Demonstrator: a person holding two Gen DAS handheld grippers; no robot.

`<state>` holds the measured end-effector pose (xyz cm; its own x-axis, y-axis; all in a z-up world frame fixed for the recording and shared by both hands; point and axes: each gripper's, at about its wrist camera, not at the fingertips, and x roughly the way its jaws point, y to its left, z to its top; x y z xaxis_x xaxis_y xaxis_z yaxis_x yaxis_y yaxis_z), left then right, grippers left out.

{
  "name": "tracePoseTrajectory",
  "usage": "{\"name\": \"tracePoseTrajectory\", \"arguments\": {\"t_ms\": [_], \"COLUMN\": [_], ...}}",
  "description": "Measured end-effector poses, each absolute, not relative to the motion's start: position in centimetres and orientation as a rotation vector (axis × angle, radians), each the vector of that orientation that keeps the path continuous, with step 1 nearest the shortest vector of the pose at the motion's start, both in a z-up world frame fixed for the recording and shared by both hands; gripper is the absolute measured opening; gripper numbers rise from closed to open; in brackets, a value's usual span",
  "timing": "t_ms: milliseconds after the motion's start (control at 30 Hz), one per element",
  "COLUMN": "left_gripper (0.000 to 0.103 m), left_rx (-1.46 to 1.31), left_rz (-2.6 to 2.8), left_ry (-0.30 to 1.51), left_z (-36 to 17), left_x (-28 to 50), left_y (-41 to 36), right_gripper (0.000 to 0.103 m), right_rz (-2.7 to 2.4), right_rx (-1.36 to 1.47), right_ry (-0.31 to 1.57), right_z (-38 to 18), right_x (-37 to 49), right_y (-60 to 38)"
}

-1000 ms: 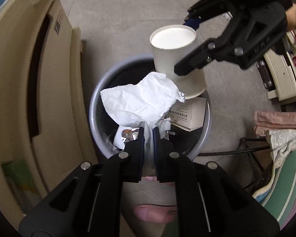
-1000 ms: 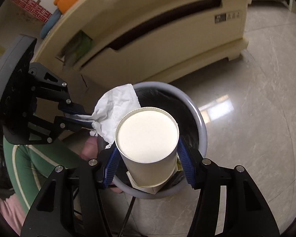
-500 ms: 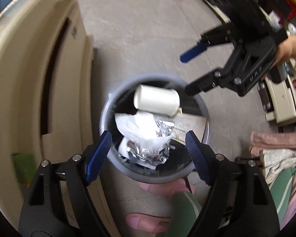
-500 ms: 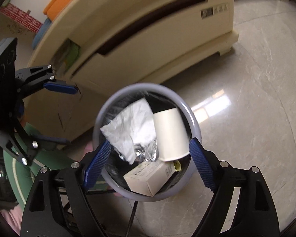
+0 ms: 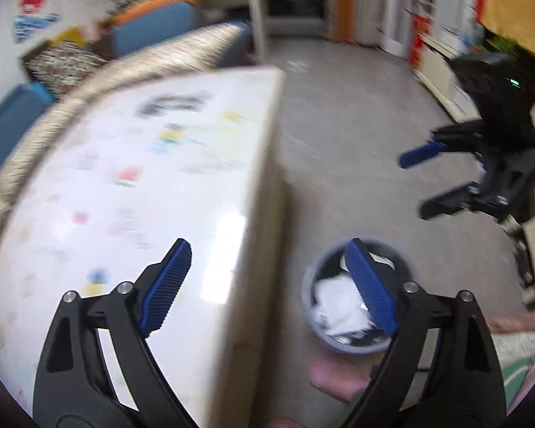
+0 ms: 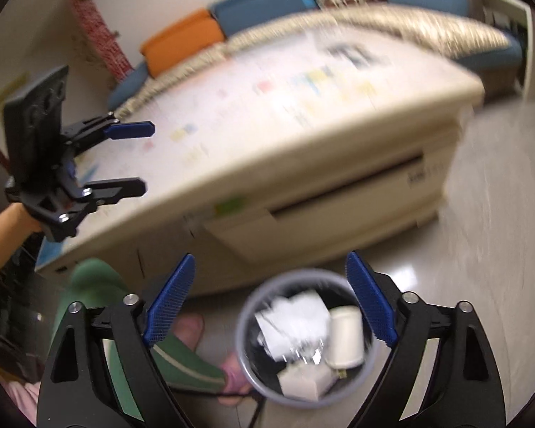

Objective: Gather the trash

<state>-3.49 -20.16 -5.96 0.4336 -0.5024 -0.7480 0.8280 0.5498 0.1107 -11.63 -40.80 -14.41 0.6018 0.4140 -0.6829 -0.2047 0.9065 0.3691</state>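
Beside the big cream table point(image 6: 303, 149) sits the round bin point(image 6: 246, 335) on the floor, w/ trash already inside: crumpled white paper point(image 6: 296, 321), a small box point(image 6: 303, 385) and a paper cup point(image 6: 346, 335). That part looks done; any more trash left can't be seen, pics are blurry. Cup lies on its side, long axis running roughly toward the table and away. Left gripper point(image 5: 267, 289) and right gripper point(image 6: 271, 299) are both spread wide, holding nothing.
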Motion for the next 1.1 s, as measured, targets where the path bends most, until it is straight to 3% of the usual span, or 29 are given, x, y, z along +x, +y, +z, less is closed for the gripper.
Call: {"name": "tracePoseTrajectory", "arguments": {"t_ms": [533, 1100], "left_gripper": [0.096, 0.096], "left_rx": [0.31, 0.063], "left_rz": [-0.372, 0.028], "left_ry": [0.514, 0.479], "left_z": [1.6, 0.8], "left_x": [-2.4, -3.3], "left_y": [-5.0, 8.6], "right_gripper": [0.088, 0.088], "right_rz": [0.564, 0.449], "right_rx": [0.141, 0.072], "right_ry": [0.622, 0.508], "right_z": [-5.3, -3.1], "right_x": [-6.4, -1.9], "right_y": [-25.7, -11.1]}}
